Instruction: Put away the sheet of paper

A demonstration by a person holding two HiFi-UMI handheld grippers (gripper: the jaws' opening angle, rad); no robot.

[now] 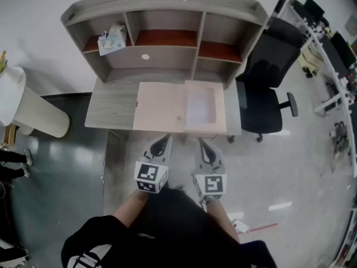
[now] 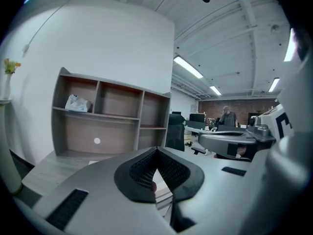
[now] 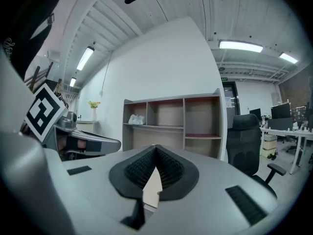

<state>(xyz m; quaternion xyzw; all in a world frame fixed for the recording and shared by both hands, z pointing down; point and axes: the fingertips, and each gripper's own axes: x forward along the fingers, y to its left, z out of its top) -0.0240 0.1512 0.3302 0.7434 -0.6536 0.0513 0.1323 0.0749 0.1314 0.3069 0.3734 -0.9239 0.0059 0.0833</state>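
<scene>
A pale whitish sheet of paper [image 1: 199, 106] lies on the right half of a flat beige folder or board [image 1: 159, 108] spread on the grey desk [image 1: 109, 109]. My left gripper [image 1: 162, 141] and right gripper [image 1: 204, 144] hover side by side just in front of the desk's near edge, both pointing at it. Both are shut with nothing between the jaws. In the left gripper view the left gripper [image 2: 156, 153] faces the shelf unit [image 2: 112, 116]. The right gripper [image 3: 155, 151] faces the same shelves [image 3: 171, 121], with a strip of the beige surface showing below its tips.
A grey hutch [image 1: 167, 10] with open compartments stands at the desk's back, a tissue packet [image 1: 111, 39] in its upper left one. A black office chair [image 1: 268, 82] stands right of the desk and a white cylindrical stand [image 1: 22, 105] to the left. More desks line the far right.
</scene>
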